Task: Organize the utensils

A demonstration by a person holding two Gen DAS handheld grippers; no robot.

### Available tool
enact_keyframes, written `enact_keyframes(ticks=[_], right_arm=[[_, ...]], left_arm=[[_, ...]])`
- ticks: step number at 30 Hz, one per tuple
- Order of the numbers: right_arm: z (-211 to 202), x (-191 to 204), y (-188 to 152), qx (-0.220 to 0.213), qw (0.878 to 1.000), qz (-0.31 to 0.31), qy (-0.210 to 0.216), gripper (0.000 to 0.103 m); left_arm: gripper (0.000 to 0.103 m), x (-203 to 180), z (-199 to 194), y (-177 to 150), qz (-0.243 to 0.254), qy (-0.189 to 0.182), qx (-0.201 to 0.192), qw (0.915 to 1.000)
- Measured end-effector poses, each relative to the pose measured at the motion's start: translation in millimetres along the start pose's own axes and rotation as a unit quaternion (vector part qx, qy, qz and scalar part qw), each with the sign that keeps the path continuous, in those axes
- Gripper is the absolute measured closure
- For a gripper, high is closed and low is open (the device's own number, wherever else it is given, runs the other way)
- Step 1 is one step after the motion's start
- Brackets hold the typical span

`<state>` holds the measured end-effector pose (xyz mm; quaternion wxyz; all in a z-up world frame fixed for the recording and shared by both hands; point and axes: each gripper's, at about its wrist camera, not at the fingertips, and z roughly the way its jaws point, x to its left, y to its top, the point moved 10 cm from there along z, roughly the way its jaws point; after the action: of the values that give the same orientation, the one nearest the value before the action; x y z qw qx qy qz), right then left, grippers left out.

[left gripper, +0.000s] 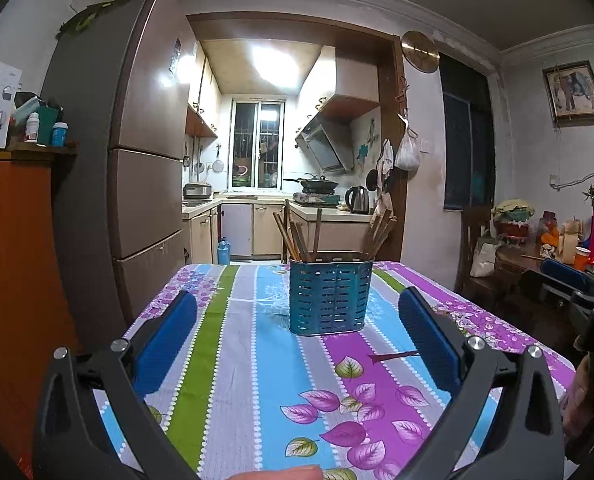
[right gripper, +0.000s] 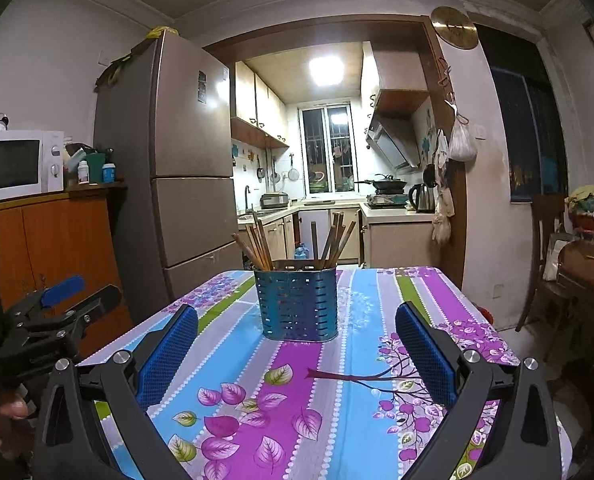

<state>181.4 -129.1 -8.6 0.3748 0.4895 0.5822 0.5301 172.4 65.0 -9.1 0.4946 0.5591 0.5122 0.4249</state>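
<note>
Hovering above the near part of the worktop (left gripper: 257, 360), my left gripper (left gripper: 297, 344) has its blue-padded fingers (left gripper: 165, 344) spread wide apart with nothing between them. My right gripper (right gripper: 297, 350) is held the same way, its fingers (right gripper: 425, 356) spread apart and holding nothing, low over the striped floral cloth that covers the worktop (right gripper: 337, 420).

Straight ahead of both grippers, toward the far end of the cloth, stands the blue perforated utensil holder (left gripper: 331, 298), upright and well clear of my fingertips. In the right wrist view the utensil holder (right gripper: 297, 306) sits slightly left of centre between my fingers. Brown chopsticks (left gripper: 297, 240) stand in it in two leaning bunches, one fanning left and one fanning right, with a single stick nearly upright between them; the same chopsticks (right gripper: 259, 244) show against the kitchen cabinets in the right wrist view.

At the left edge of the right wrist view I can see my left gripper (right gripper: 79, 294) from the side, off the worktop's left edge. At the right edge of the left wrist view my right gripper (left gripper: 569, 280) shows as a dark frame with a blue pad.

Beyond the worktop stands a tall fridge (right gripper: 185, 152), with a microwave (right gripper: 17, 166) on an orange cabinet to its left.
</note>
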Motion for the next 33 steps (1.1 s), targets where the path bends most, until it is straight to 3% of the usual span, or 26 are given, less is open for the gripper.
enact_keyframes(ticks=[11,26,33], right_arm=[[-27.2,5.4,-12.1,-0.008,1.0,-0.011,-0.006,0.005],[-126.8,5.5,-36.6,-0.022,1.0,-0.008,-0.016,0.005],[-152.2,7.3,-51.9,-0.017,1.0,-0.008,-0.018,0.005]], left_arm=[[0.006,-20.2,-29.2,-15.0,0.012,-0.005,-0.003,0.9999],[0.006,-35.0,-103.4,-42.7,0.015,-0.001,-0.001,0.9999],[0.006,-46.9,-121.5,-63.0,0.009,0.008,0.016,0.9998]])
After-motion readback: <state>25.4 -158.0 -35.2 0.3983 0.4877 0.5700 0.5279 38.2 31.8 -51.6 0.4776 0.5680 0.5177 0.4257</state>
